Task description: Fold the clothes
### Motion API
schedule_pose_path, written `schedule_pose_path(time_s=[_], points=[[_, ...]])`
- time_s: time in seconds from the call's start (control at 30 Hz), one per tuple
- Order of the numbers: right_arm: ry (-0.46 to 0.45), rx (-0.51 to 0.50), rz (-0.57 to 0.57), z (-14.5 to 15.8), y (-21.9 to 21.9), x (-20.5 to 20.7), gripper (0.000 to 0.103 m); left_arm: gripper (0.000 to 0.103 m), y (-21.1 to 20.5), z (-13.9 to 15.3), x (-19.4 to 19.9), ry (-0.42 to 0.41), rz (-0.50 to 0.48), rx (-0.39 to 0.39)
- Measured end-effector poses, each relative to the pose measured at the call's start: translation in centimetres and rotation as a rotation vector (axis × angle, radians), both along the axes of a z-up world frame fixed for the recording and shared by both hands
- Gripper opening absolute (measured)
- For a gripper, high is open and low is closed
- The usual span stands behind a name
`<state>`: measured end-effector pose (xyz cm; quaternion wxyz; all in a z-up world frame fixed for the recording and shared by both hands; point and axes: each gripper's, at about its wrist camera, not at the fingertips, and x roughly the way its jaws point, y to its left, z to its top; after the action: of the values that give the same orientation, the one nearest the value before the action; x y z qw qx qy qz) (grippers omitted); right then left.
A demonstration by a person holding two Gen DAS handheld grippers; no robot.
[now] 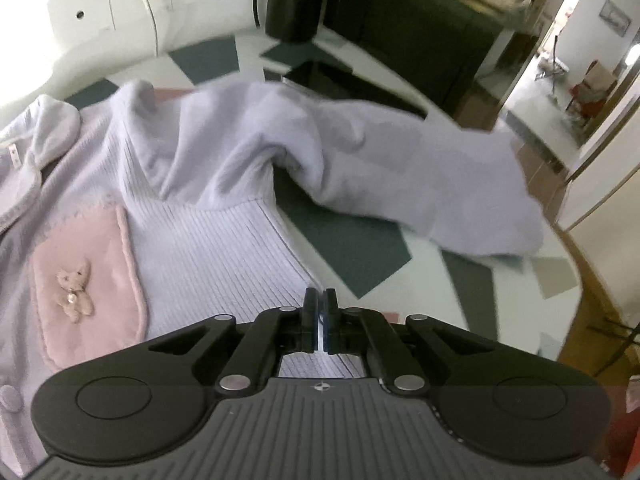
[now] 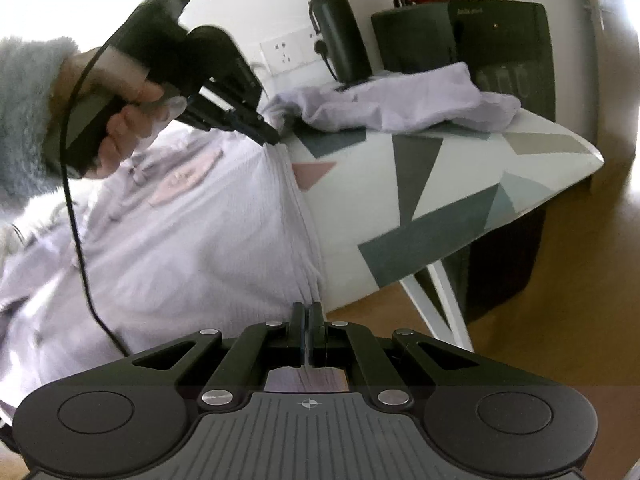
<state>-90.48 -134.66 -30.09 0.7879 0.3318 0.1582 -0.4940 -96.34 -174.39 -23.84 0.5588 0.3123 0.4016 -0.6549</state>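
Both tongs, left (image 1: 319, 308) and right (image 2: 307, 322), pinch the cardigan's (image 1: 208, 240) side edge; sleeve (image 1: 420, 176) sprawls unfolded across the tabletop (image 2: 460, 184).

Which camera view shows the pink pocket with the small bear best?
The left wrist view. There the pink pocket lies close and sharp on the lilac cardigan, and the small bear on it is clear. In the right wrist view the pocket is far, slanted and blurred; the bear cannot be made out.
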Motion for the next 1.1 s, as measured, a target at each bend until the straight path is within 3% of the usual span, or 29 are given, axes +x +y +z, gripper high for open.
schedule_pose_path(time_s=[0.13,0.5,0.53,0.57,0.63,0.8,1.1], points=[[-0.011,-0.009,-0.024,0.7,0.0,-1.2,0.000,0.002,-0.5,0.4,-0.4,0.017,0.004,0.000],[-0.009,0.079,-0.096,-2.5,-2.0,-2.1,0.000,0.007,-1.1,-3.9,-4.0,-0.116,-0.053,-0.040],[-0.006,0.085,-0.102,-2.4,-1.9,-2.2,0.001,0.014,-1.0,-3.9,-4.2,-0.122,-0.080,-0.040],[-0.004,0.091,-0.108,-2.3,-1.7,-2.3,0.001,0.033,-0.9,-3.9,-4.4,-0.124,-0.110,-0.038],[0.002,0.104,-0.119,-2.2,-1.3,-2.4,0.002,0.058,-0.4,-3.5,-4.2,-0.082,-0.166,-0.031],[0.015,0.134,-0.148,-1.8,-0.5,-2.7,0.017,0.059,3.4,-0.5,-1.5,0.027,-0.226,-0.057],[0.046,0.185,-0.161,-1.0,1.0,-2.1,0.022,0.060,14.7,-0.2,8.9,0.153,-0.032,-0.053]])
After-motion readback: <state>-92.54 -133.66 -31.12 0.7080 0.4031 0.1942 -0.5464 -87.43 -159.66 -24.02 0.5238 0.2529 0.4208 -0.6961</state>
